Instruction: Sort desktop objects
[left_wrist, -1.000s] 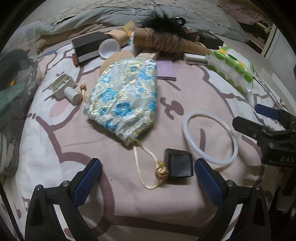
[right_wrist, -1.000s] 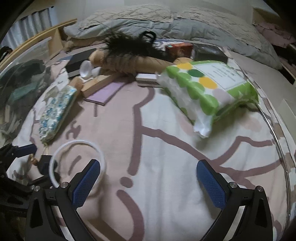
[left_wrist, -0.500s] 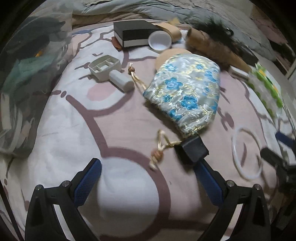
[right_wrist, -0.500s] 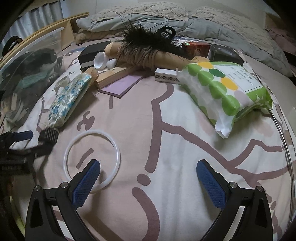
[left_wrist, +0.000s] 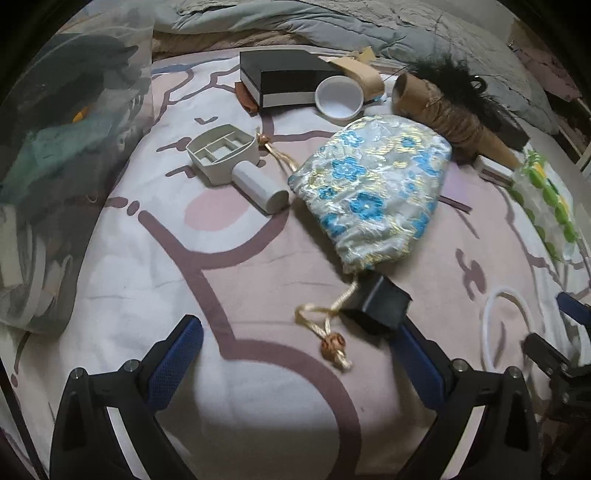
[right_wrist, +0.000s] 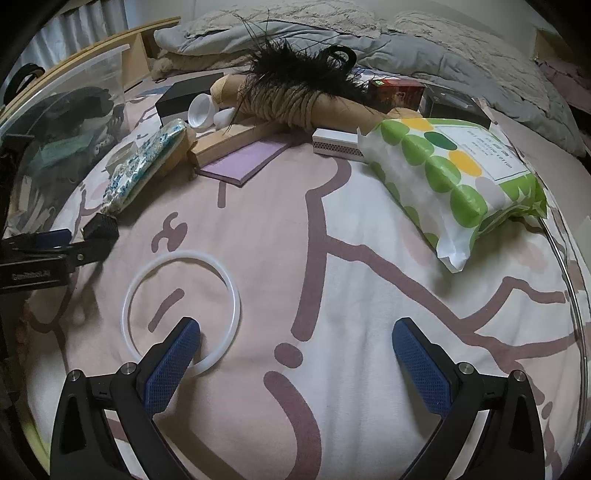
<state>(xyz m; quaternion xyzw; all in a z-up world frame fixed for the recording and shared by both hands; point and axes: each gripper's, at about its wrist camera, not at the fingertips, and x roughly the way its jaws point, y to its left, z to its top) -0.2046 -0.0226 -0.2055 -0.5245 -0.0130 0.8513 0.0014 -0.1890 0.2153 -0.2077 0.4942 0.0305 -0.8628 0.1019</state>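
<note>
My left gripper (left_wrist: 295, 362) stands open over the bed cover. A small black box (left_wrist: 384, 306) lies tilted against its right fingertip, by the gold cord (left_wrist: 325, 321) of a blue-flowered brocade pouch (left_wrist: 373, 188). Nothing sits between the fingers. My right gripper (right_wrist: 295, 362) is also open, its left finger (right_wrist: 173, 362) resting over the near rim of a white ring (right_wrist: 236, 306). The ring (left_wrist: 484, 325) shows at the right of the left wrist view. The black box (right_wrist: 101, 227) and the left gripper (right_wrist: 74, 245) appear at the left edge of the right wrist view.
A clear bin (left_wrist: 66, 147) of clothes stands at the left. A grey roller holder (left_wrist: 229, 162), black case (left_wrist: 284, 79), white cup (left_wrist: 339, 98), twine cone (left_wrist: 454, 114) and feathers (right_wrist: 295, 70) crowd the back. A green dotted pack (right_wrist: 458, 177), purple pad (right_wrist: 243, 162), white carton (right_wrist: 336, 142).
My left gripper swung left, so the black box went from between its fingers to its right fingertip and tilted. My right gripper moved nearer the ring; its left finger now overlaps the rim.
</note>
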